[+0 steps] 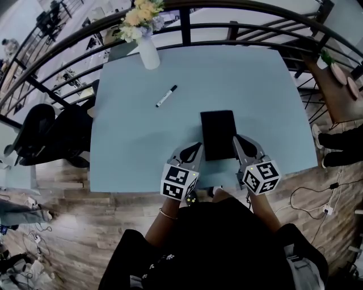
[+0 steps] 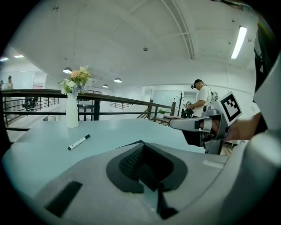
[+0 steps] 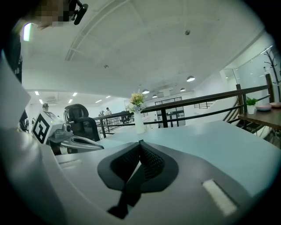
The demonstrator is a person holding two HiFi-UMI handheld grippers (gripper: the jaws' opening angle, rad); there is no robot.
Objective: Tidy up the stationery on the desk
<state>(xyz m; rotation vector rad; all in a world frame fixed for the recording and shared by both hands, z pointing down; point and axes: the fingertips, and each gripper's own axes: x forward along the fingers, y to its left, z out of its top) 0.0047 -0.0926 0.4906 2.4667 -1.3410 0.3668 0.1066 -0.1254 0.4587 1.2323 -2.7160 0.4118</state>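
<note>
Left gripper point(image 1: 195, 148) and right gripper point(image 1: 239, 140), closed and empty, are flanking a book point(image 1: 218, 135). A marker point(image 1: 167, 96) and vase point(image 1: 148, 54) are sitting far left. Only the gripper views are showing ceiling lamps point(image 2: 239, 41).

We see a white vase point(image 1: 149, 54) of yellow flowers point(image 1: 142, 14) standing upright near a black railing point(image 1: 227, 28). A black chair point(image 1: 34, 133) sits to the left, cables point(image 1: 317, 198) trail over the wooden floor point(image 1: 74, 226), and a person point(image 2: 203, 99) stands beyond.
</note>
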